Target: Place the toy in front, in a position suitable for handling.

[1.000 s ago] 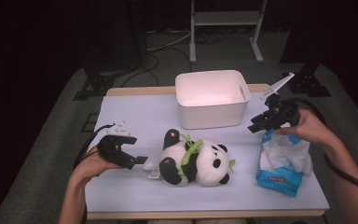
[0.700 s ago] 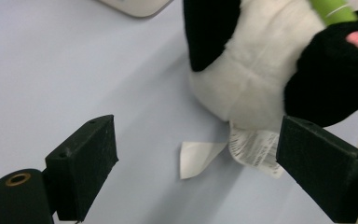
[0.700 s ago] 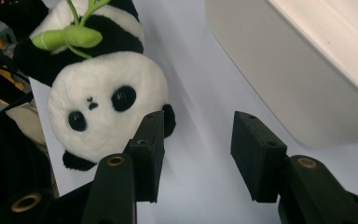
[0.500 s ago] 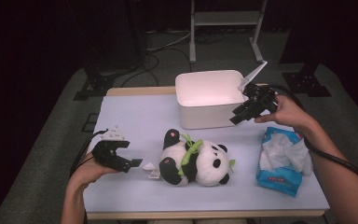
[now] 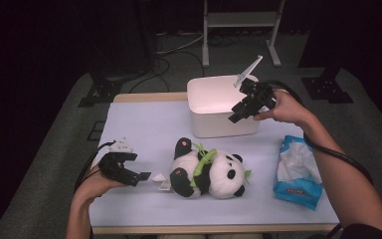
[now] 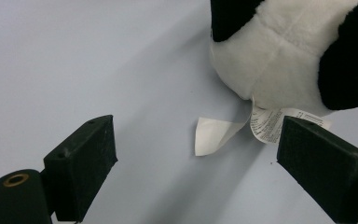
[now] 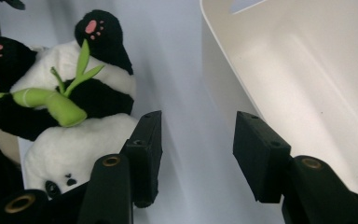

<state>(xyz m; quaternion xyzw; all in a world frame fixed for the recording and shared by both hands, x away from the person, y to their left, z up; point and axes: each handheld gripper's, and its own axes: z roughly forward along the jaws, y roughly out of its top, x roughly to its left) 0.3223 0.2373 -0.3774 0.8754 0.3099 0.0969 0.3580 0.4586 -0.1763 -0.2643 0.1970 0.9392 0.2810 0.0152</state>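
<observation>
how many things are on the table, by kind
plush panda: 1
white bin: 1
tissue pack: 1
total: 3

panda (image 5: 206, 172): soft plush cloth, paper tags
bin (image 5: 219, 107): smooth white plastic
tissue pack (image 5: 298, 174): glossy film
table (image 5: 139, 129): matt, smooth
</observation>
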